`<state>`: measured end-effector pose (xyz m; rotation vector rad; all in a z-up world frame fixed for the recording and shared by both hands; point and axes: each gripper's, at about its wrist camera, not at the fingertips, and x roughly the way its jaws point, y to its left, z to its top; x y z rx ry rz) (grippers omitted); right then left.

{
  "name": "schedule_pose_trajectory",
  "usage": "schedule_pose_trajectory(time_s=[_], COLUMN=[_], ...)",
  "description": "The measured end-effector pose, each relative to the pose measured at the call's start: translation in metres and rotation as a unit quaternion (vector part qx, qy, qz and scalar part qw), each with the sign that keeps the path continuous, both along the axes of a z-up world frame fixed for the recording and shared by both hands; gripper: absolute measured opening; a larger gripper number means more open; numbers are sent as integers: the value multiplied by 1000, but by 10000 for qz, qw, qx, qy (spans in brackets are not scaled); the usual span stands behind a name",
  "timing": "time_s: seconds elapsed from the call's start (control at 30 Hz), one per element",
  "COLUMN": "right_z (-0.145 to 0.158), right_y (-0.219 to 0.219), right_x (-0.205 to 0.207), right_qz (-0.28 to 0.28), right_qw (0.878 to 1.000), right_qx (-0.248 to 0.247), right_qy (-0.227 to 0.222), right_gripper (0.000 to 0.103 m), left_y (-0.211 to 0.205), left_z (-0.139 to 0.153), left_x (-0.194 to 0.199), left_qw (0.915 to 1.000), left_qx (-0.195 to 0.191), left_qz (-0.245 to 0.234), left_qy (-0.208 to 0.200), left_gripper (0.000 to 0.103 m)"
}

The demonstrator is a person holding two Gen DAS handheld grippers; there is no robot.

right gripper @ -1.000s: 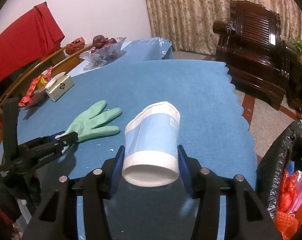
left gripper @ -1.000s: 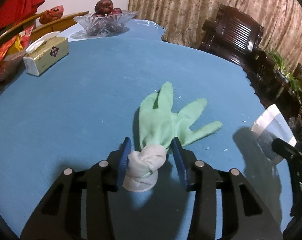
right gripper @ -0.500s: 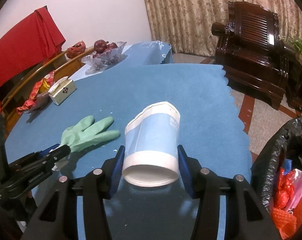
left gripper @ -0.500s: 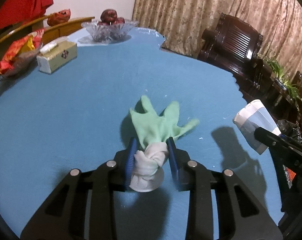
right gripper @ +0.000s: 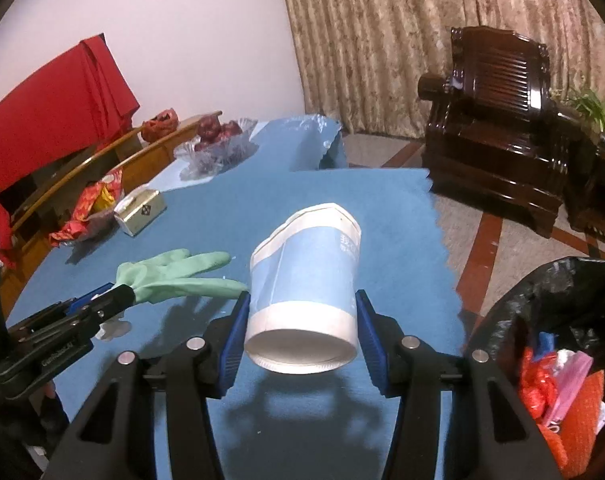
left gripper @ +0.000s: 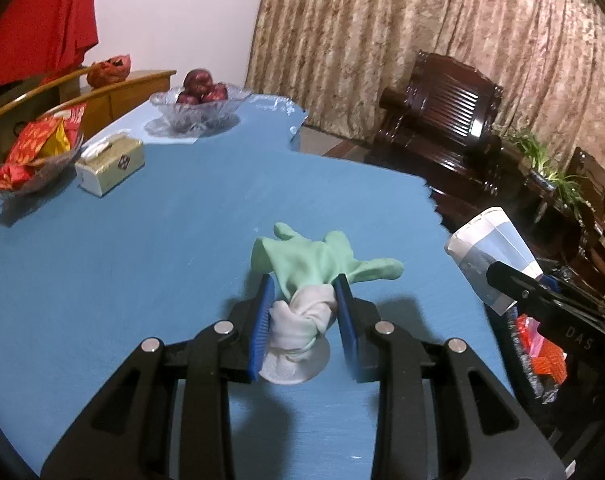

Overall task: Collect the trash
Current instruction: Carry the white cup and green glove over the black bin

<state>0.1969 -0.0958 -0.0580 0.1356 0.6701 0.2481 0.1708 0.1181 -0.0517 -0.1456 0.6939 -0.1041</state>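
My left gripper (left gripper: pixel 304 304) is shut on the knotted white cuff of a green glove (left gripper: pixel 314 264), which hangs lifted above the blue table (left gripper: pixel 142 240), its fingers drooping forward. From the right wrist view the same glove (right gripper: pixel 174 276) sticks out of the left gripper (right gripper: pixel 124 294) at the lower left. My right gripper (right gripper: pixel 300 328) is shut on a blue and white paper cup (right gripper: pixel 306 288), held on its side with its base toward the camera. That cup (left gripper: pixel 490 252) shows at the right edge of the left wrist view.
A black trash bag (right gripper: pixel 550 320) with red and pink waste stands off the table's right edge. At the far left lie a tissue box (left gripper: pixel 110 164), a glass fruit bowl (left gripper: pixel 198 108) and a dish of red wrappers (left gripper: pixel 34 152). Dark wooden chairs (right gripper: pixel 498 136) stand beyond.
The left gripper closed on the glove's cuff and lifted it off the table; its fingers now dangle. Both grippers rose, and the right one carried the cup nearer the trash bag.
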Motion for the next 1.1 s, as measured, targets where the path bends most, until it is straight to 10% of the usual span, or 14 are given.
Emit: schedule_pose_trajectory(time_s=[1.1], right_z=[80], right_y=[-129], right_x=[-98], right_qz=[-1151], right_qw=[9899], right_qx=[-203], right_qy=[-799], right_gripper=[51], left_y=[-155], left_z=[75], left_x=[-51], left_qw=[9877], left_qx=[-77], left_qz=[-1387], left_qy=[-712], left_gripper=[30])
